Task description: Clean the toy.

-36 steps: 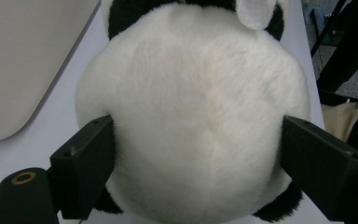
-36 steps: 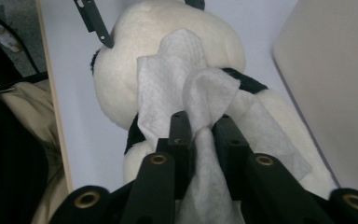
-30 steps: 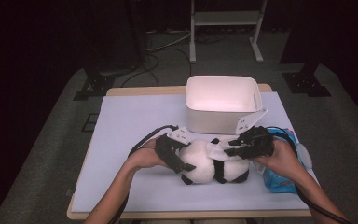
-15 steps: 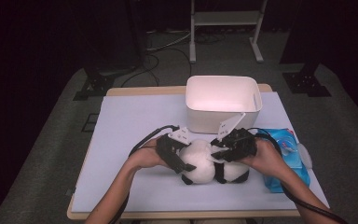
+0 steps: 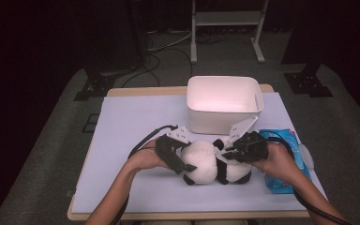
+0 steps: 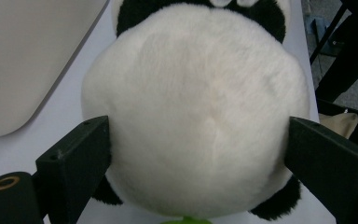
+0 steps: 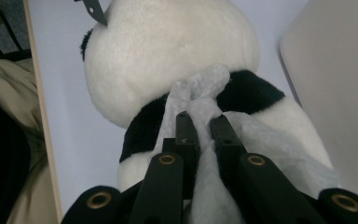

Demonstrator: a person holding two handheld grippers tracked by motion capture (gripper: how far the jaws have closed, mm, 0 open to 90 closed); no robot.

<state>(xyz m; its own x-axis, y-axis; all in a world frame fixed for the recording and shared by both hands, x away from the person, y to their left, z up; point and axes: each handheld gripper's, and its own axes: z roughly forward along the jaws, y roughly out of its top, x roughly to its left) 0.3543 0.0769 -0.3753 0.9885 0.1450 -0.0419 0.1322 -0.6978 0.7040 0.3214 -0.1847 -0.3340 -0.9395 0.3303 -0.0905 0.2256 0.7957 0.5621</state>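
the left gripper (image 6: 200, 140) clamps wide on the plush panda's head (image 6: 196, 107) while the right gripper (image 7: 204, 126), jaws just closing, pinches its grey scarf (image 7: 200, 86).

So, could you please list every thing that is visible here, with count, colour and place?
panda plush toy: one, white and black, lying on the table's near middle, between the two grippers
grey cloth: one, pale grey, tied on the panda's neck
bin: one, white, behind the panda on the table
blue package: one, blue, at the table's right edge, partly under the right hand
table: one, pale cover with wooden edge
metal stand: one, pale, on the floor behind the table
left gripper: one, black, jaws wide against the panda's head
right gripper: one, black, jaws just closed onto the grey cloth
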